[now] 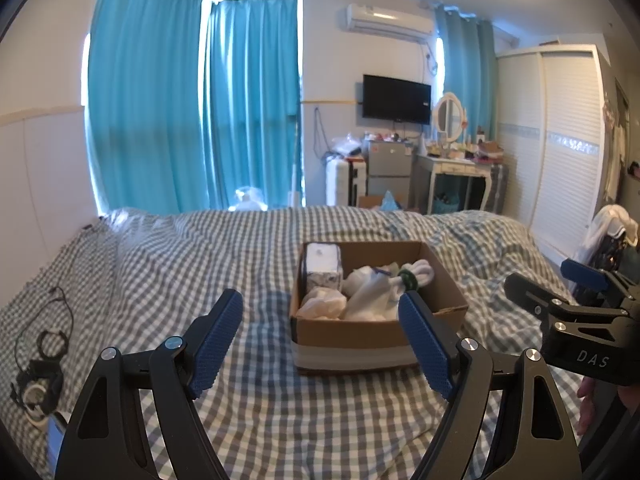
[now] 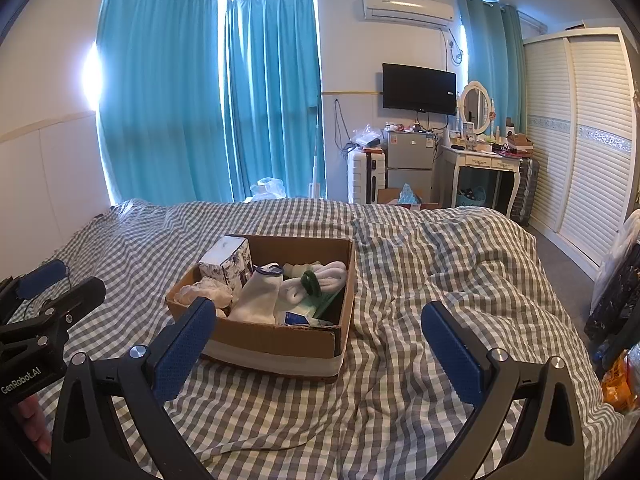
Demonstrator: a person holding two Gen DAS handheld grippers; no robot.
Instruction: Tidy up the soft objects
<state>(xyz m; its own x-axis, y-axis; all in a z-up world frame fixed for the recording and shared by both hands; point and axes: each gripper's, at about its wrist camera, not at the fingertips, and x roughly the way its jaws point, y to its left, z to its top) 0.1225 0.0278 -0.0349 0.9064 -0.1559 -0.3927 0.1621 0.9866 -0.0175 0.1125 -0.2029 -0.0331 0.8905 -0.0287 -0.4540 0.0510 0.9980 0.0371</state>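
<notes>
A brown cardboard box [image 1: 448,280] [image 2: 276,338] sits on the checked bed cover. Inside it lie white socks [image 2: 260,292], a rolled white bundle with a green band [image 1: 408,278] [image 2: 310,282], crumpled white cloth [image 1: 322,304] [image 2: 204,292], a patterned tissue box [image 1: 322,268] [image 2: 228,260] and a green item [image 2: 316,306]. My left gripper [image 1: 320,312] stands open just in front of the box, nothing between its blue pads. My right gripper [image 2: 316,320] is open too, near the box's right front corner, holding nothing. Each gripper shows at the other view's edge.
Grey-and-white checked bedding [image 2: 420,280] covers the bed all round the box. A headset with cables [image 1: 40,372] lies at the bed's left edge. Beyond the bed stand teal curtains [image 1: 192,112], a small fridge [image 2: 408,164], a dressing table [image 2: 484,164] and a wardrobe [image 2: 580,132].
</notes>
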